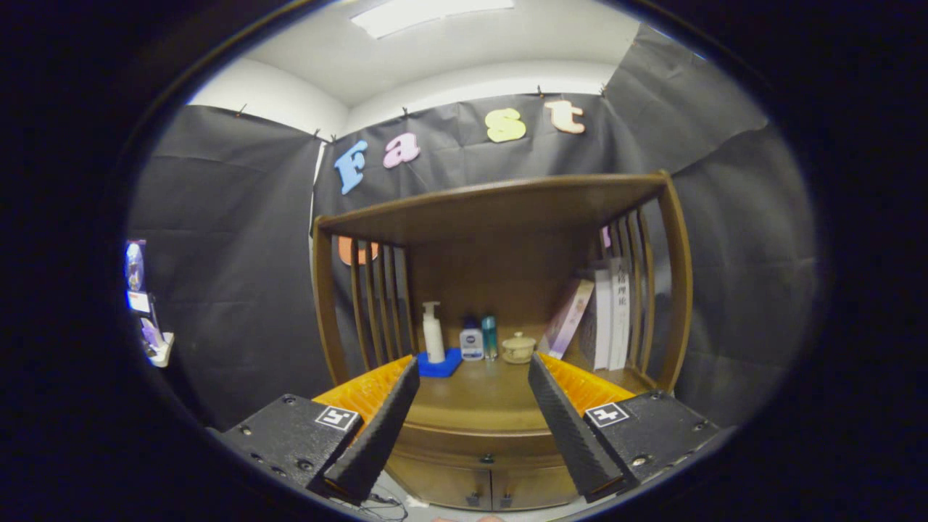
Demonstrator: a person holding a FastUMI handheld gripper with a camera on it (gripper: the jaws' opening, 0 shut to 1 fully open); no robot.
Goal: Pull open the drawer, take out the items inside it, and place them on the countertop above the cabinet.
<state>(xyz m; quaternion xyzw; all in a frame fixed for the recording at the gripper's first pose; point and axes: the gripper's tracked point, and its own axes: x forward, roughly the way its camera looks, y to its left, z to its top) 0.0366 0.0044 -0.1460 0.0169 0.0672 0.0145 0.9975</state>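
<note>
Just now the gripper [473,370] hangs with black fingers [377,428] spread wide, holding nothing, before the closed brown wooden drawer [480,442] under the counter [475,395].

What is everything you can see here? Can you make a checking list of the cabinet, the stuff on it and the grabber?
Surface: wooden countertop, bare in front, under a wooden shelf roof.
Job's things: drawer closed, small knob in its middle; the items inside are hidden.
Clutter: at the back, white pump bottle on a blue mat, small bottle, teal bottle, lidded bowl, books leaning and standing to one side.
Grippers: gripper open, nothing between its fingers, held apart from the cabinet.
Cables: thin wires below the fingers.
Surroundings: black cloth walls, ceiling light.
</note>
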